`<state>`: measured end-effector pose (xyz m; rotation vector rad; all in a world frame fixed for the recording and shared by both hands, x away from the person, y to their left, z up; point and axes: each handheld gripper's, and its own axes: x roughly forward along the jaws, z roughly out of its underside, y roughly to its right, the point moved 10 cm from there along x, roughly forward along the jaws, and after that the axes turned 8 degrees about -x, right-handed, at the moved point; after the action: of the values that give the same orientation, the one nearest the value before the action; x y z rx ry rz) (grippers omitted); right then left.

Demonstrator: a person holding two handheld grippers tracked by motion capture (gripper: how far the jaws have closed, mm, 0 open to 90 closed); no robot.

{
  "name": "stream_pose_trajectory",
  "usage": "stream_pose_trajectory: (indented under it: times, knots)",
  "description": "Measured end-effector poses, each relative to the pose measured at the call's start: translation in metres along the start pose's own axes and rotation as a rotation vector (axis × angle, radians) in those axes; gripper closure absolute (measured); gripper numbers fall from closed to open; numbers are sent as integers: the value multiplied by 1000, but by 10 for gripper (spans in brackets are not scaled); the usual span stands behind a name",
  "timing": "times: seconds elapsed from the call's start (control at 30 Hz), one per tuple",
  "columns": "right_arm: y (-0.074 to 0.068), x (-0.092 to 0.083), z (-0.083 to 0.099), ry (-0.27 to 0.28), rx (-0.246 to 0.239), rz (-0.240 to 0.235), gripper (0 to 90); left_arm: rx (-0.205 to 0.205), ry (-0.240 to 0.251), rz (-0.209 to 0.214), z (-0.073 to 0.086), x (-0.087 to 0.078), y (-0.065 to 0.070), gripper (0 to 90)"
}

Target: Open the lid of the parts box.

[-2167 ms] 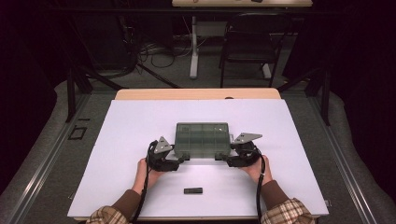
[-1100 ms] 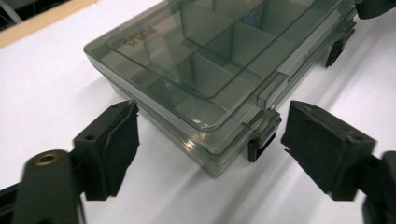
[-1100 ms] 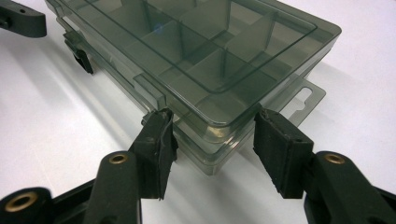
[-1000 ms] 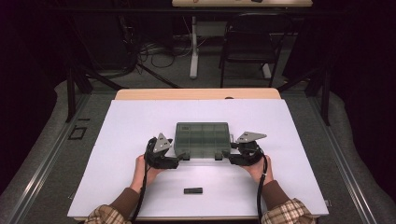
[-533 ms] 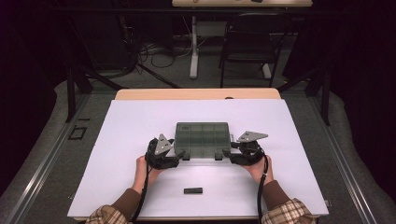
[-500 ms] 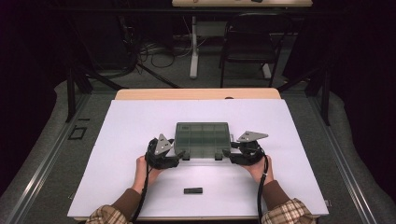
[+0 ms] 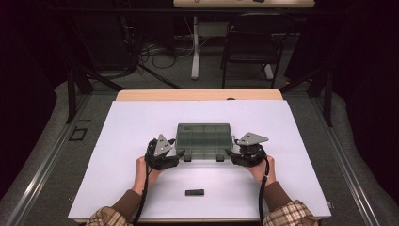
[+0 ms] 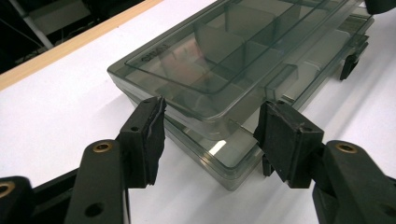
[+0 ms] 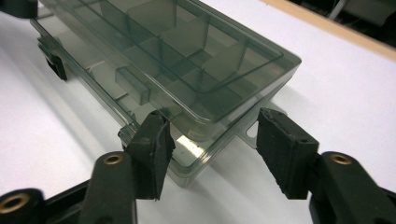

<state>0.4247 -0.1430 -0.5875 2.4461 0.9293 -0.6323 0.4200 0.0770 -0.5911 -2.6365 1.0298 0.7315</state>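
The left hand-held gripper (image 8: 210,140) has just been closing around the near left corner of the grey plastic box (image 7: 204,140); the right hand-held gripper (image 9: 212,149) straddles the other corner, jaws spread. The box sits mid-surface (image 7: 141,122).

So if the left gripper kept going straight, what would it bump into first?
Most likely the box. The left gripper points right at its near corner, which sits between the open jaws already, so the clear plastic corner comes first.
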Motion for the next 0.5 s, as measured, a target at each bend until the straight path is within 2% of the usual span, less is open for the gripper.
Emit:
stream_pose_trajectory:
  times: [0.07, 0.13, 0.3, 0.4, 0.5]
  knots:
    - [-3, 0, -3, 6, -23, 13, 480, 0, -2, 4, 0, 0, 0, 403]
    - [-3, 0, -3, 6, -26, 18, 484, 1, -6, 4, 1, 0, 1, 392]
    - [-1, -1, -4, 22, -9, 15, 515, 7, -20, 2, 3, 4, -1, 348]
    - [0, -2, -5, 32, -2, 13, 523, 14, -19, -7, 2, 4, -2, 354]
    - [1, -3, -6, 40, 6, 9, 527, 39, -18, -26, 1, 3, -2, 393]
